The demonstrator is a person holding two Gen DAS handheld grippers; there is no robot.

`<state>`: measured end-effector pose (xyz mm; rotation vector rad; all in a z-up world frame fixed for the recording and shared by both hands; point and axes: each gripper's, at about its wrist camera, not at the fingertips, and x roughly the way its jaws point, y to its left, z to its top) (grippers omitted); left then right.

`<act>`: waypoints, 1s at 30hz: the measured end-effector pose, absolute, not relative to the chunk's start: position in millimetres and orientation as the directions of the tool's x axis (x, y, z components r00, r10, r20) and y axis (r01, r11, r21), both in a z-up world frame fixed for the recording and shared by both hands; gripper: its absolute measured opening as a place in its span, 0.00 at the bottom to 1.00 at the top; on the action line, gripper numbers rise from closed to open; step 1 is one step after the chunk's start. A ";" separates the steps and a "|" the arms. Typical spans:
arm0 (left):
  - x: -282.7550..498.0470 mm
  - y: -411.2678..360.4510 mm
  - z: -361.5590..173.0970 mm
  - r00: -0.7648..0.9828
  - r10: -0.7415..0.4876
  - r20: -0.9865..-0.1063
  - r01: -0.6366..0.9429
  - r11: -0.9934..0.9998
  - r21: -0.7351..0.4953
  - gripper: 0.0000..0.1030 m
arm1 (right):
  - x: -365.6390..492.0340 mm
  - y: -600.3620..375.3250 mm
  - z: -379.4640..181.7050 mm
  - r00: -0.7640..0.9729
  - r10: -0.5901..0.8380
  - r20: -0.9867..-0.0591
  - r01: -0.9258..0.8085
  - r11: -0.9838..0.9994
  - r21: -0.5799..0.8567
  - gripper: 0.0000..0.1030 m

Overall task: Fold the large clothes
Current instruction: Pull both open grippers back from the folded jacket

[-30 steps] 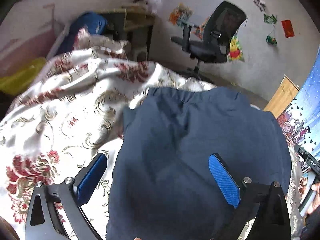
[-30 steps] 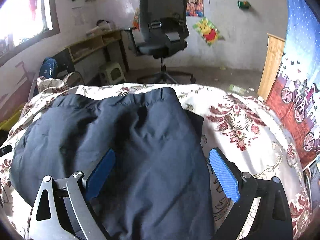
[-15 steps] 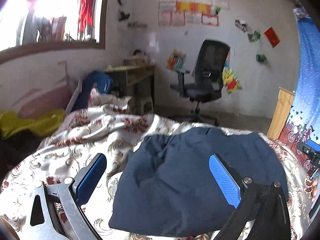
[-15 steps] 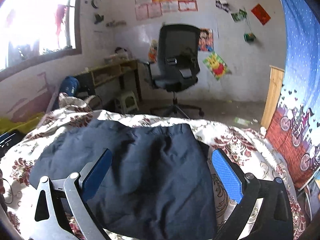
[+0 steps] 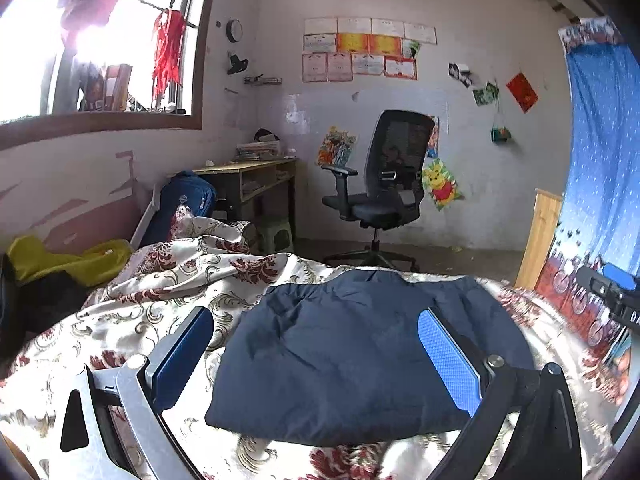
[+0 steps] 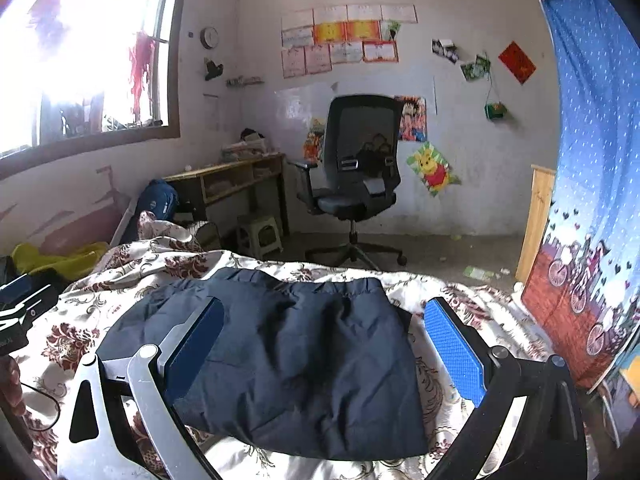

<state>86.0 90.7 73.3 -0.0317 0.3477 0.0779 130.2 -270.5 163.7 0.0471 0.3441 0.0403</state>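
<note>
A dark navy garment [image 5: 360, 352] lies folded into a compact block on the floral bedspread [image 5: 132, 312]; it also shows in the right wrist view [image 6: 304, 364]. My left gripper [image 5: 316, 360] is open and empty, held back above the garment's near edge. My right gripper [image 6: 324, 356] is open and empty, also raised above the garment's near edge. The right gripper shows at the right edge of the left wrist view [image 5: 612, 288], and the left gripper at the left edge of the right wrist view [image 6: 20, 312].
A black office chair [image 5: 380, 196] stands on the floor beyond the bed. A wooden desk [image 5: 248, 184], a small stool [image 5: 276, 236] and a blue backpack [image 5: 184, 204] are at the back left. A yellow cloth [image 5: 60, 260] lies left. A blue curtain [image 5: 600, 160] hangs right.
Both grippers have lifted and pulled back from the garment, tilting up so more of the room shows. The garment lies still, folded on the bed.
</note>
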 end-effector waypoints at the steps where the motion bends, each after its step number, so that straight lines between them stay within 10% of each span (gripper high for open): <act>1: 83.1 91.4 74.7 0.937 0.071 -0.343 -0.085 0.996 -0.025 1.00 | 123.7 -270.1 167.0 0.943 0.045 -0.331 -0.031 0.998 0.047 0.96; 30: -4.0 85.6 79.5 0.948 0.075 -0.311 -0.080 0.997 -0.003 1.00 | 24.4 -234.4 186.2 0.954 0.097 -0.284 -0.081 0.994 0.069 0.97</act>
